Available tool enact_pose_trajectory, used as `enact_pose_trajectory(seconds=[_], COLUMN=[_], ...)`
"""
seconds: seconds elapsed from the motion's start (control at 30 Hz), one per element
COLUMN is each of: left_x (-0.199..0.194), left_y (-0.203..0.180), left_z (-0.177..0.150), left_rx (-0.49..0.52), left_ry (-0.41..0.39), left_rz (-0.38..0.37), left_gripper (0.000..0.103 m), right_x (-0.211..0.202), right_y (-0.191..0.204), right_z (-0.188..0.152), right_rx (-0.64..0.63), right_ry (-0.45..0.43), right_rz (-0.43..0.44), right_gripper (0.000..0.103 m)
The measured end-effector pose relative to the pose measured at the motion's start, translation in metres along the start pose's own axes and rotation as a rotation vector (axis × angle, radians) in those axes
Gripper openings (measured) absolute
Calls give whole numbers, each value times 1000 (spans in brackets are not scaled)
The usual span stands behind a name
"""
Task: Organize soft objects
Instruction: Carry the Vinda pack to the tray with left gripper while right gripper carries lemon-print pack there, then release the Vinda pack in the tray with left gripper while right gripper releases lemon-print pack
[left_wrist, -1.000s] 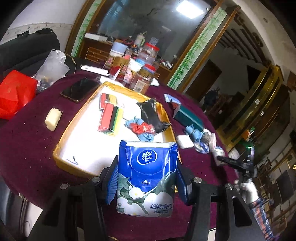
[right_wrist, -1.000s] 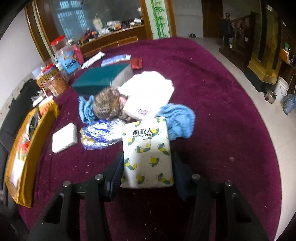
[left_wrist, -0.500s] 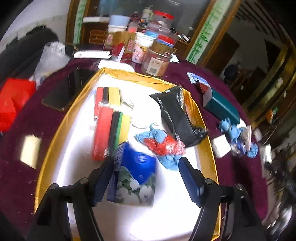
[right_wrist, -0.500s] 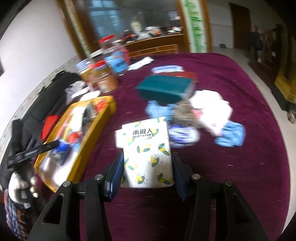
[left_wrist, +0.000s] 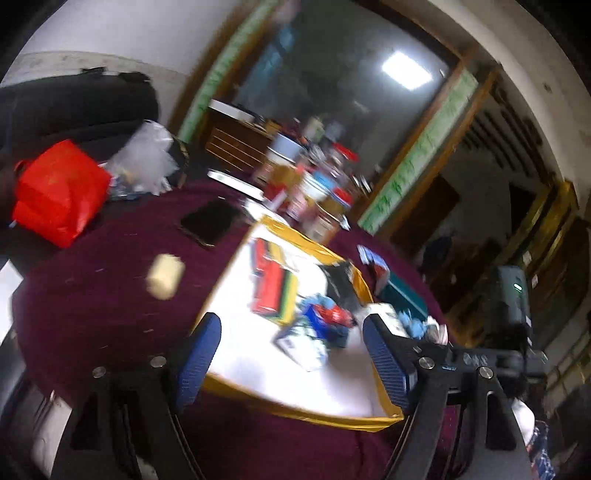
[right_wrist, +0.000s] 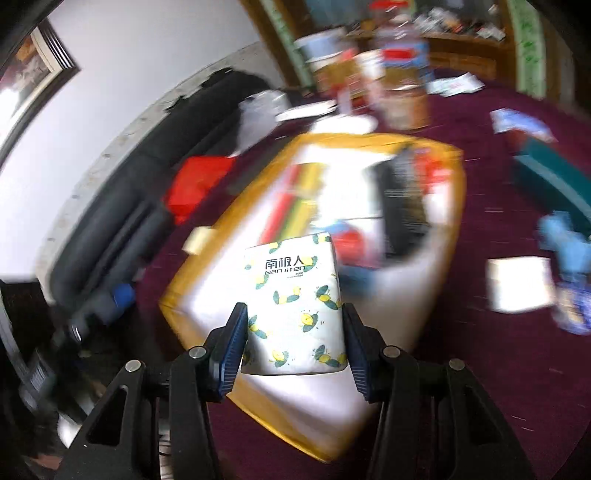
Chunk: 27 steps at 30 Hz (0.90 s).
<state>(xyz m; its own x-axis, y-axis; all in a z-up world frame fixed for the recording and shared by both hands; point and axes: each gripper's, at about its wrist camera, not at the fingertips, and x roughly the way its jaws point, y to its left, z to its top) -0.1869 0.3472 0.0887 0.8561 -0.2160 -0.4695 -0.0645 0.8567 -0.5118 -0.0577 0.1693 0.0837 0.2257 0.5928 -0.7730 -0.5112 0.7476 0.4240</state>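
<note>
My right gripper (right_wrist: 293, 347) is shut on a white tissue pack printed with lemons (right_wrist: 293, 299) and hovers over the near end of the gold-rimmed tray (right_wrist: 456, 192). In the left wrist view the same tray (left_wrist: 295, 406) lies ahead with the blue Vinda tissue pack (left_wrist: 303, 341) lying inside it, beside a red and blue cloth (left_wrist: 328, 317), coloured sponges (left_wrist: 273, 293) and a black bag (left_wrist: 338, 284). My left gripper (left_wrist: 291, 354) is pulled back at the tray's near rim, its jaws opening wide with nothing pressed between the pads.
The table has a dark red cloth (left_wrist: 103, 306). On it lie a cream sponge (left_wrist: 164, 277), a black phone (left_wrist: 210, 221), a red bag (left_wrist: 55, 192) and several jars (left_wrist: 314, 192) at the back. Right of the tray sit a teal box (right_wrist: 550, 177), blue cloths (right_wrist: 561, 236) and a white pad (right_wrist: 517, 284).
My left gripper carried the Vinda pack over the tray, let it go there and drew back. My right gripper swung left with the lemon pack, from the pile to above the tray.
</note>
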Motion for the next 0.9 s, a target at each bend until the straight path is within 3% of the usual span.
enact_pose_trajectory(seconds=[0.17, 0.33, 0.6, 0.7, 0.77, 0.9], left_x=[-26, -38, -45, -44, -44, -45], left_y=[40, 72, 82, 78, 74, 64], left_z=[-7, -6, -8, -10, -12, -14], left_rx=[-84, -129, -144, -144, -140, -114], left_ry=[-53, -72, -97, -79, -63, -49], left_rz=[-6, 16, -14, -21, -26, -17], left_gripper=[82, 82, 82, 82, 89, 90], right_x=[57, 103, 127, 119, 98, 39], right_y=[22, 28, 41, 40, 43, 45], right_z=[17, 23, 48, 50, 50, 40], right_rx=[140, 162, 86, 95, 64, -9], right_ry=[122, 157, 93, 92, 43, -68], right_rz=[251, 118, -125, -79, -57, -58], right_gripper=[50, 50, 54, 59, 64, 72])
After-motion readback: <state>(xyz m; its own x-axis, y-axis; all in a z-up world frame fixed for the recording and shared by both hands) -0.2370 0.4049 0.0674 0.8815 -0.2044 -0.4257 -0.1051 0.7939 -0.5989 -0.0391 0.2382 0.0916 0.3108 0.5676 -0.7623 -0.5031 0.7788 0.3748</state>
